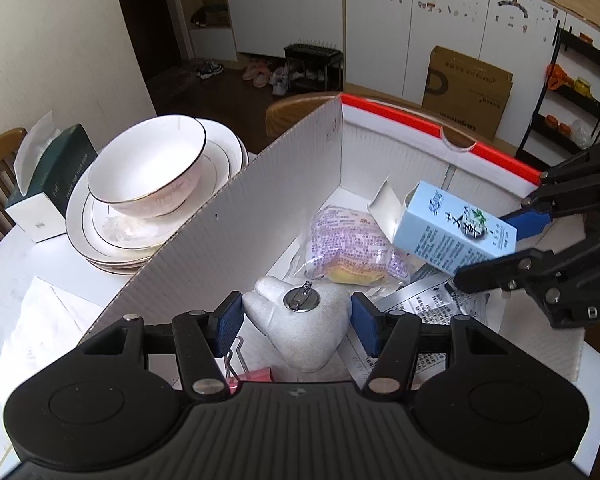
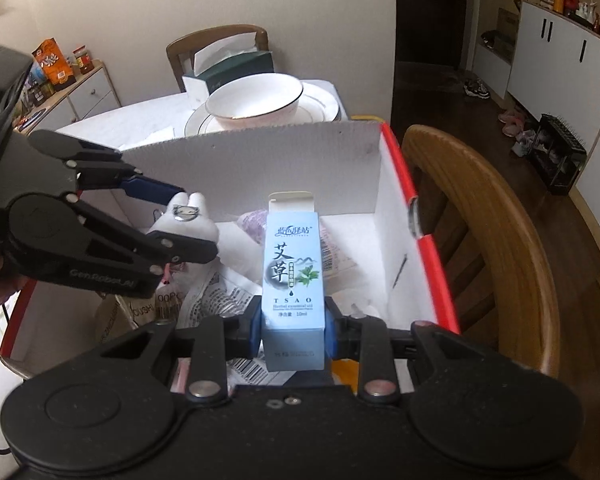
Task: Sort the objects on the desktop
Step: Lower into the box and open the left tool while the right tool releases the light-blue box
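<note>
left tool (image 1: 298,312) gripping plush toy (image 1: 300,328) (over box (image 1: 228,216))

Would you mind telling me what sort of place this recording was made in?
Most likely a home dining area: stacked plates with a bowl sit on the table, wooden chairs surround it, white cabinets line the wall, and shoes lie on the floor.

left tool (image 1: 297,320) angled down, clamped, right tool (image 2: 292,330) likewise
</note>
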Demonstrator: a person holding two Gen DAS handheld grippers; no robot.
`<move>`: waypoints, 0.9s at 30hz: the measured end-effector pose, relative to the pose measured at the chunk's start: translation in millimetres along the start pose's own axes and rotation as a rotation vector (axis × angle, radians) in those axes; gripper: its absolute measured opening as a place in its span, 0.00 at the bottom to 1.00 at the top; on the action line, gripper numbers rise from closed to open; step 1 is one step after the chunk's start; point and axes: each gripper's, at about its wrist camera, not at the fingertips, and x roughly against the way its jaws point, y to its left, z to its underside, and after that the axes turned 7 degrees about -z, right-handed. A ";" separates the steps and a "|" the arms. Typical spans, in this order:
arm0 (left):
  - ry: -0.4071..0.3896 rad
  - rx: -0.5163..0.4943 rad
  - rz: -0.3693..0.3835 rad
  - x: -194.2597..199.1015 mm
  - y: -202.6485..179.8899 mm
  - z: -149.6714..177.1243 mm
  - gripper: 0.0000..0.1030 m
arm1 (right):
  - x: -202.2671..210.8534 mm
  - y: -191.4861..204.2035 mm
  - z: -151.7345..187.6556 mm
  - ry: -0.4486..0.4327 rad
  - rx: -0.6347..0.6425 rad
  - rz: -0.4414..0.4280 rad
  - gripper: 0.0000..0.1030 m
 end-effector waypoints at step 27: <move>0.017 0.104 0.036 13.6 13.5 10.6 0.73 | -12.9 6.4 2.3 0.002 0.039 0.015 0.30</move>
